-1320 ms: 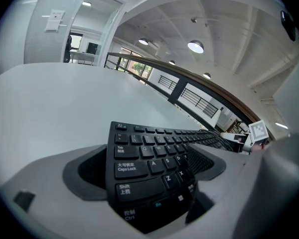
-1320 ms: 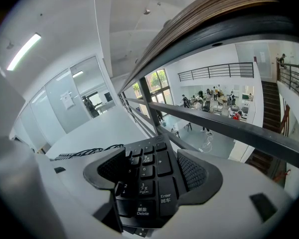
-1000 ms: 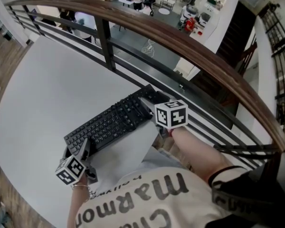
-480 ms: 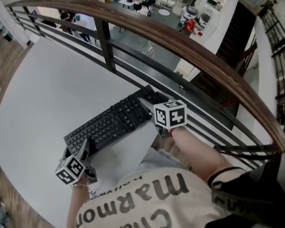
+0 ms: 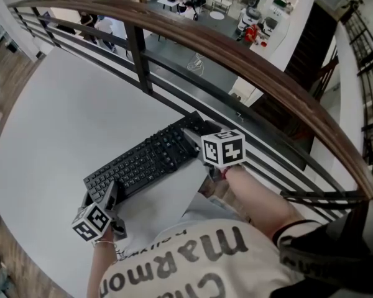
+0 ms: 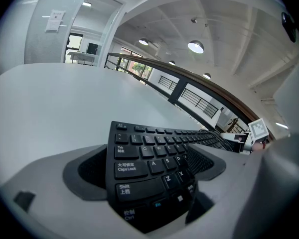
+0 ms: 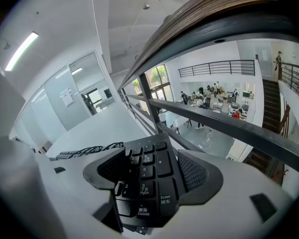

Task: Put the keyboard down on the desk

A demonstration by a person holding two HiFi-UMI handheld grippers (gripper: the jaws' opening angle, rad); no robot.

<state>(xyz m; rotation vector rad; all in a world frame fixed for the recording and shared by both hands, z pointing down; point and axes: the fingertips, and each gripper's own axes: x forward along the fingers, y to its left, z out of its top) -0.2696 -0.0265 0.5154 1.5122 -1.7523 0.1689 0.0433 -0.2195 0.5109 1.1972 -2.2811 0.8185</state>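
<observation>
Caps Lock, Shift, Enter on keyboard (image 6: 142,156)

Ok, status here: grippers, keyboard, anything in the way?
Left gripper shut on keyboard, Shift end; right gripper shut on numpad end. Keyboard over white desk, contact unclear. Nothing visible beneath; railing just beyond.

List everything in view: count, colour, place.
keyboard: 1, black, over the desk's near edge, gripped at both ends
desk: 1, pale grey, curved, fills the head view's left
railing: 1, brown wooden top rail on black bars, behind the desk
lower floor: 1, grey-green, beyond the railing, with distant people and furniture
shirt: 1, white with dark print, bottom of the head view
left tongs: 1, grey, closed on the keyboard's Caps Lock end
right tongs: 1, grey, closed on its numpad end
</observation>
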